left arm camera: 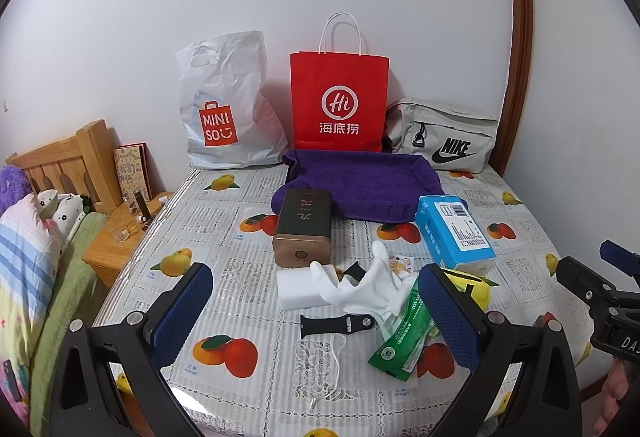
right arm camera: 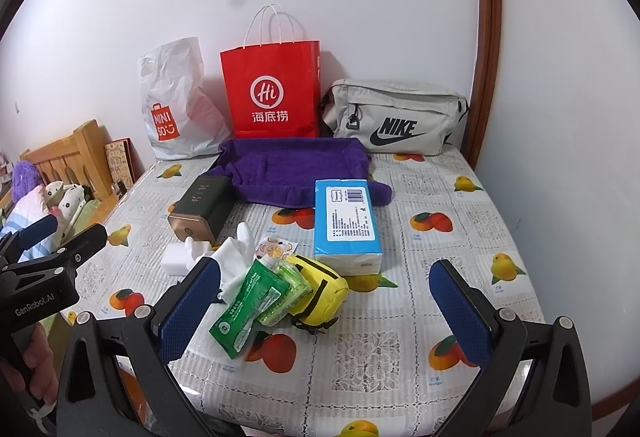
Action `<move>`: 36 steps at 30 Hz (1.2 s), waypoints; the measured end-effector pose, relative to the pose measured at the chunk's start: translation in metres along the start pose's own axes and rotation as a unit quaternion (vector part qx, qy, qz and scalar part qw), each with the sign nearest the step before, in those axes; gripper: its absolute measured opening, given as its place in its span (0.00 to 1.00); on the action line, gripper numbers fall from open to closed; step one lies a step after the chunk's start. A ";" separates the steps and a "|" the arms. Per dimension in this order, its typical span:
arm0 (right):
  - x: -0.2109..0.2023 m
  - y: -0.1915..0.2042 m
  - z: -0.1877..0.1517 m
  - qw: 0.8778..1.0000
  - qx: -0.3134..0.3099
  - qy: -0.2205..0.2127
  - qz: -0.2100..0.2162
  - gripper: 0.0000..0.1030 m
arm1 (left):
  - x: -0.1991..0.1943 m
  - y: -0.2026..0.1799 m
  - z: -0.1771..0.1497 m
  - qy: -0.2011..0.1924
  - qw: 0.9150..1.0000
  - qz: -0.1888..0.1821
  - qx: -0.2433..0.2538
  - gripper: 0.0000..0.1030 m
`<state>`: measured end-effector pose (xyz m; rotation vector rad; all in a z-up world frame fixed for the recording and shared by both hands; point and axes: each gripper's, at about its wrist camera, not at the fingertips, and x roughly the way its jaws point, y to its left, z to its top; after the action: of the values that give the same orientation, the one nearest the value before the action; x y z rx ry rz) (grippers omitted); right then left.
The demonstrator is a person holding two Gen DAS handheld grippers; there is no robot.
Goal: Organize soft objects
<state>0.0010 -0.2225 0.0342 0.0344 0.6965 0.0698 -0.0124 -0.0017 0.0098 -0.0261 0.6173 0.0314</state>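
On the fruit-print tablecloth (left arm camera: 248,269) lie a purple towel (left arm camera: 360,185), a blue tissue pack (left arm camera: 452,233), a white glove (left arm camera: 372,285), green wipe packets (left arm camera: 400,341), a yellow pouch (left arm camera: 474,283) and a white face mask (left arm camera: 320,361). My left gripper (left arm camera: 316,317) hovers open above the glove and mask, holding nothing. In the right wrist view my right gripper (right arm camera: 324,311) is open and empty too, its fingers either side of the yellow pouch (right arm camera: 320,285) and wipe packets (right arm camera: 252,301). The tissue pack (right arm camera: 346,221) and towel (right arm camera: 292,167) lie beyond it.
A white Miniso bag (left arm camera: 224,109), a red paper bag (left arm camera: 340,97) and a grey Nike bag (left arm camera: 444,137) stand against the wall. A tin box (left arm camera: 304,229), white block (left arm camera: 300,289) and black watch strap (left arm camera: 336,323) share the table. A nightstand (left arm camera: 116,237) and bed are at the left.
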 end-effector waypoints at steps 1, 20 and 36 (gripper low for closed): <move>0.001 -0.001 0.000 1.000 0.001 0.003 0.002 1.00 | 0.000 0.000 0.000 0.000 1.000 0.000 0.000 1.00; 0.046 -0.006 -0.009 0.999 -0.039 0.021 -0.001 1.00 | 0.062 0.020 -0.006 0.057 0.998 0.016 -0.019 1.00; 0.132 -0.026 -0.050 0.996 -0.015 0.083 0.029 0.95 | 0.142 0.051 -0.051 0.128 0.990 0.035 -0.039 1.00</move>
<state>0.0709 -0.2380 -0.0901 0.0208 0.8602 0.1397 0.0722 0.0503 -0.1151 -0.0851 0.8732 0.1225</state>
